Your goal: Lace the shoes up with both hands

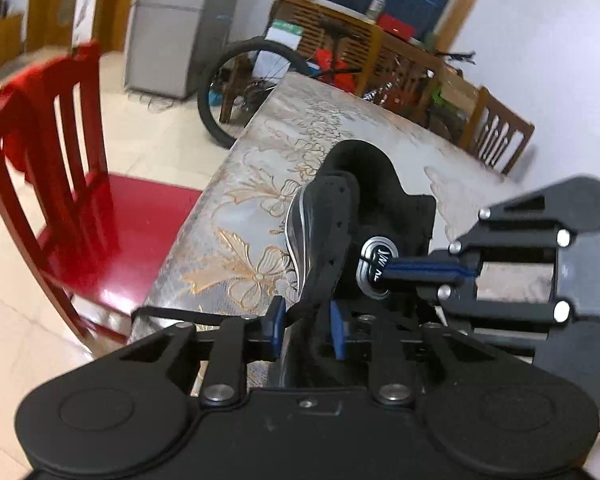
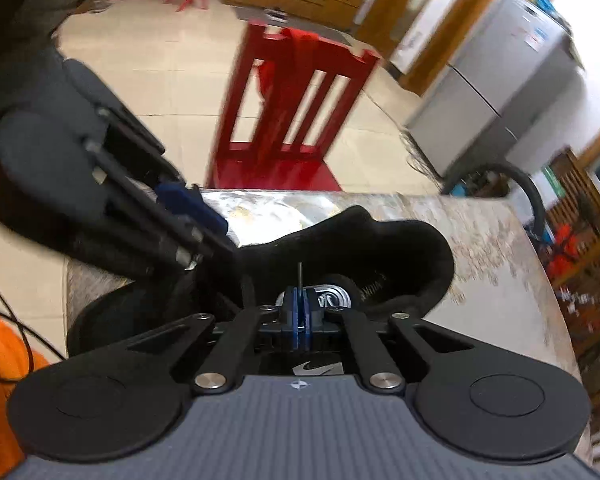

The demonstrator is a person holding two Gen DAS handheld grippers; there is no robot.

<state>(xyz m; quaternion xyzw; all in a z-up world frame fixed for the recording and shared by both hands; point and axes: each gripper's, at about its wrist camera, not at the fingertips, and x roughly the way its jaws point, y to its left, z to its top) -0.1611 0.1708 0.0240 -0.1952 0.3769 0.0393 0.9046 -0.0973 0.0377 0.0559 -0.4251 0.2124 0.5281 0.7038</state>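
Two handheld grippers work on one black sneaker (image 1: 364, 216) standing near the table's (image 1: 259, 168) near corner, its long axis running away from the left gripper (image 1: 306, 330), heel collar farthest. Nearest, that left gripper's blue pads (image 1: 277, 322) stand partly apart around the dark lace (image 1: 304, 320) and eyelet flap at the shoe's near end; whether they press it I cannot tell. Just beyond, the right gripper (image 2: 297, 322) reaches across the tongue, its pads closed flat on a thin lace tip (image 2: 300, 276) pointing upward.
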